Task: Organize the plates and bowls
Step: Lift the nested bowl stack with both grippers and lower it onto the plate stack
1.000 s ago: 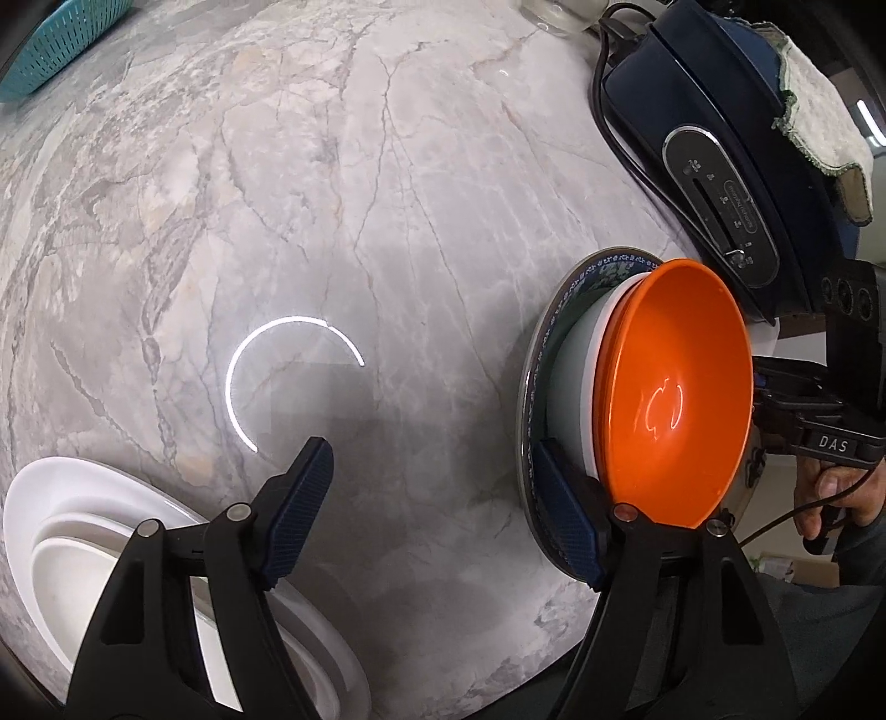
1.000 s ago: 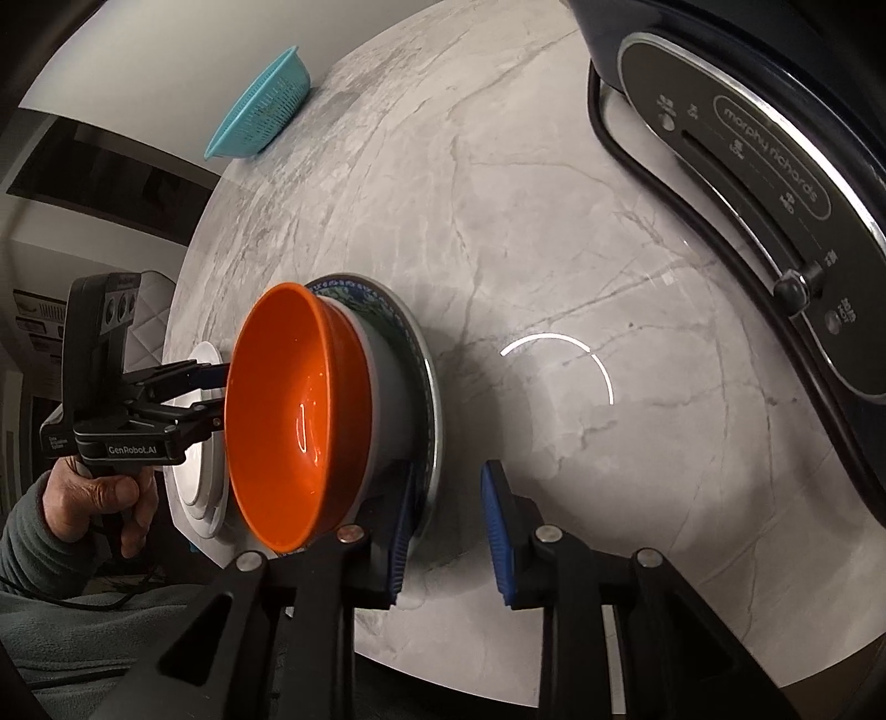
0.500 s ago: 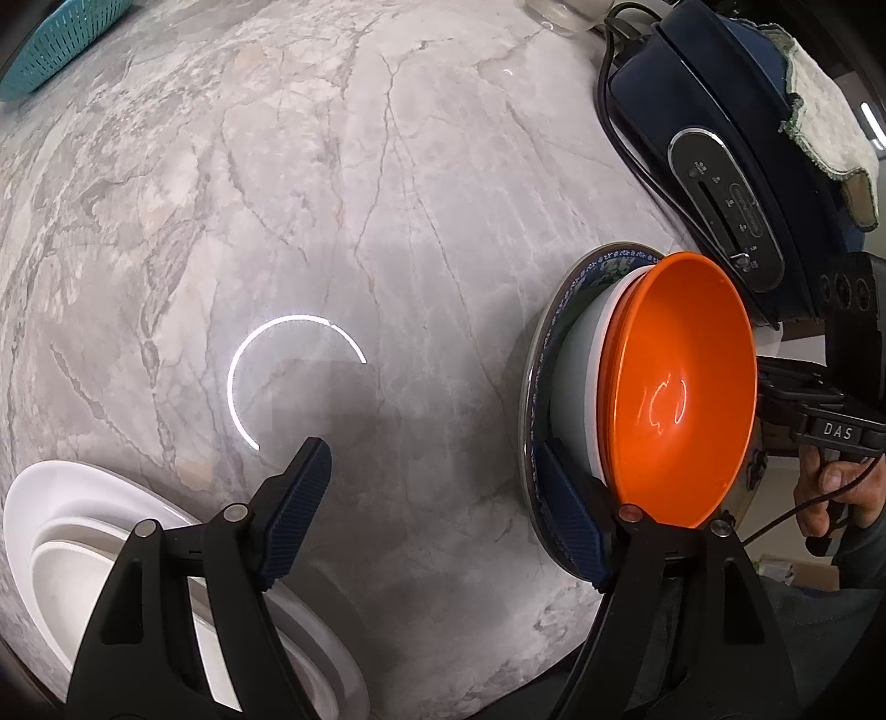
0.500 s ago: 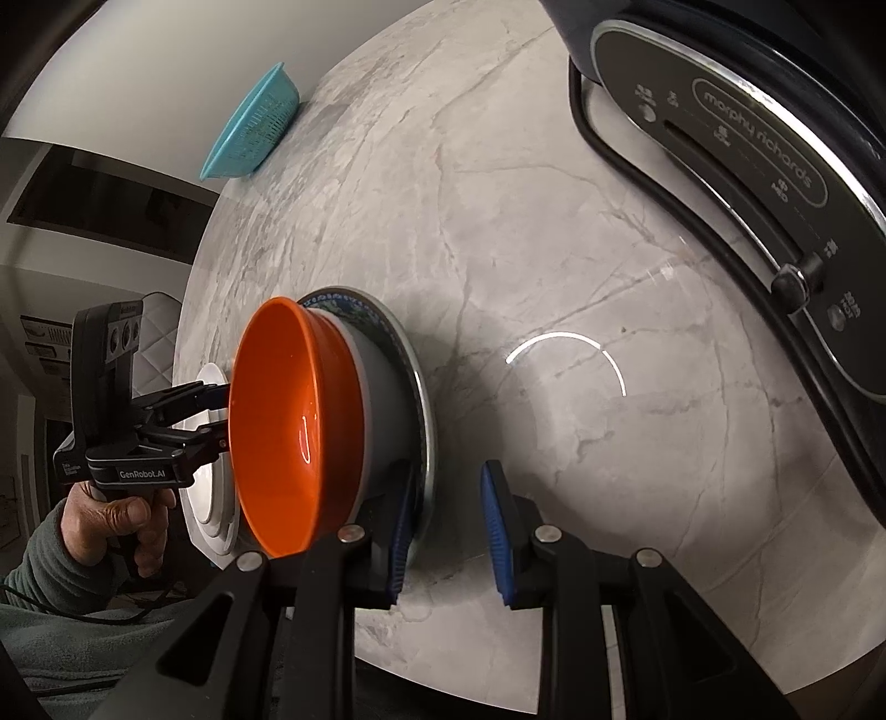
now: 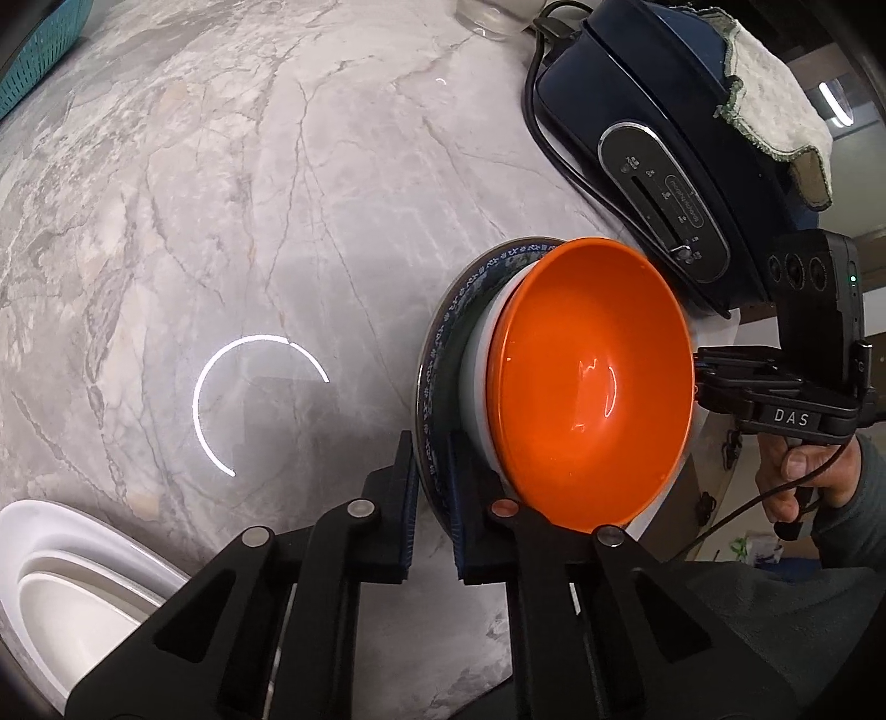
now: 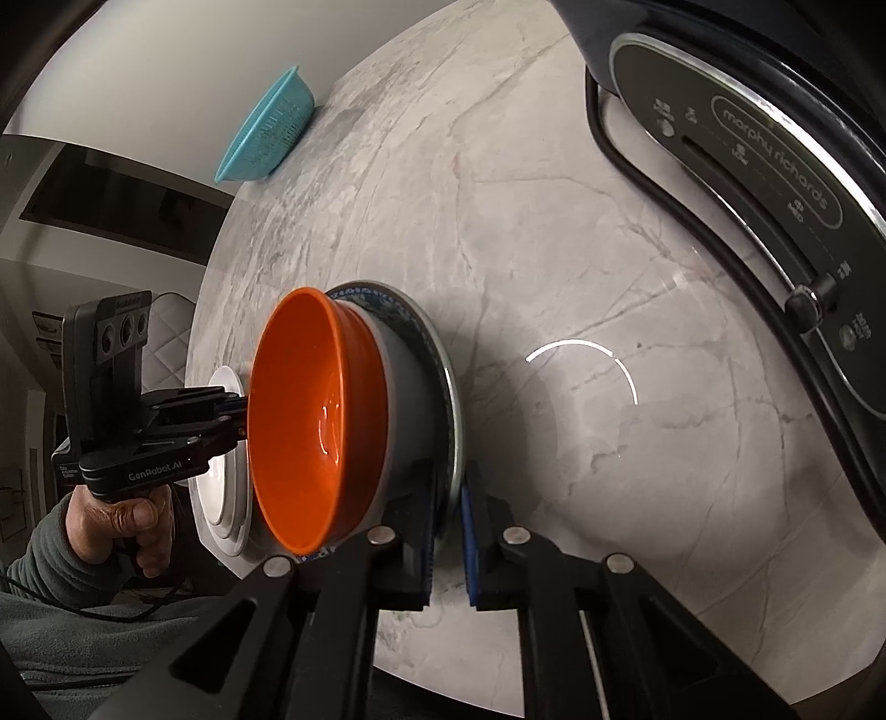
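An orange bowl (image 5: 592,387) sits in a white bowl (image 5: 479,365) on a blue-patterned plate (image 5: 443,332) on the marble counter. My left gripper (image 5: 431,498) is shut on the plate's near rim. My right gripper (image 6: 449,531) is shut on the plate's opposite rim (image 6: 454,399), with the orange bowl (image 6: 315,421) to its left. Each gripper shows in the other's view, behind the orange bowl. A stack of white plates (image 5: 61,598) lies at the lower left of the left wrist view.
A dark blue appliance (image 5: 664,155) with a black cord and a cloth on top stands at the right, close to the plate. A teal basket (image 6: 266,133) sits at the counter's far edge. A glass (image 5: 493,16) stands at the back.
My left gripper has closed from wide open onto the plate's rim. My right gripper has closed tighter on the opposite rim. The bowl stack has stayed in place.
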Action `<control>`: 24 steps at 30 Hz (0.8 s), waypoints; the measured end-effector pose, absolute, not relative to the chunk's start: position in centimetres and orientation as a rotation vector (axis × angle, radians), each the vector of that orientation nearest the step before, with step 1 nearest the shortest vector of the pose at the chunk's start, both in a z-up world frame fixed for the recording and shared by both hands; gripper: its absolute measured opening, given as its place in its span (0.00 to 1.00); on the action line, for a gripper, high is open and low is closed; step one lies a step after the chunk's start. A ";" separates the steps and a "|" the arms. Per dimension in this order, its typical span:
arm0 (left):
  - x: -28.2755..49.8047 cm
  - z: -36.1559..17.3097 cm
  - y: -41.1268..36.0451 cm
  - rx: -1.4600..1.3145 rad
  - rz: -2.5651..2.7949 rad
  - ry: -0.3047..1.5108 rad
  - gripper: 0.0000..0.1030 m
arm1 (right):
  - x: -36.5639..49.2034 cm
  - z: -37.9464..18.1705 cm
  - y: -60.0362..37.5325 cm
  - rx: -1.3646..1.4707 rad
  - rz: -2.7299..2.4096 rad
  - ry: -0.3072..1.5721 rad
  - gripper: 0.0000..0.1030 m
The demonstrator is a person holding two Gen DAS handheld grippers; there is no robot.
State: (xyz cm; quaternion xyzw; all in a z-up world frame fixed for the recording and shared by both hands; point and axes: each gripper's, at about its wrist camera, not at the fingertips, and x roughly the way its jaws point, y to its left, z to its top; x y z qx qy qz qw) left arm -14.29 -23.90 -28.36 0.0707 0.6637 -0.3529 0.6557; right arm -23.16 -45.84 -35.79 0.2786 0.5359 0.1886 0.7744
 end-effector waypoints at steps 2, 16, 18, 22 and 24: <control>-14.3 -28.5 -23.8 0.154 -0.795 1.506 0.08 | -23.2 -35.8 -46.0 0.605 0.404 1.159 0.10; -14.8 -27.7 -24.3 0.085 -0.729 1.531 0.07 | -23.0 -35.2 -46.4 0.598 0.382 1.164 0.10; -14.8 -27.2 -24.4 0.067 -0.715 1.532 0.07 | -23.0 -35.1 -46.5 0.600 0.384 1.165 0.10; -15.1 -26.4 -24.6 0.024 -0.688 1.531 0.07 | -22.6 -34.9 -46.9 0.601 0.380 1.188 0.10; -15.2 -26.2 -24.6 0.004 -0.664 1.532 0.07 | -22.4 -34.7 -47.1 0.598 0.383 1.196 0.10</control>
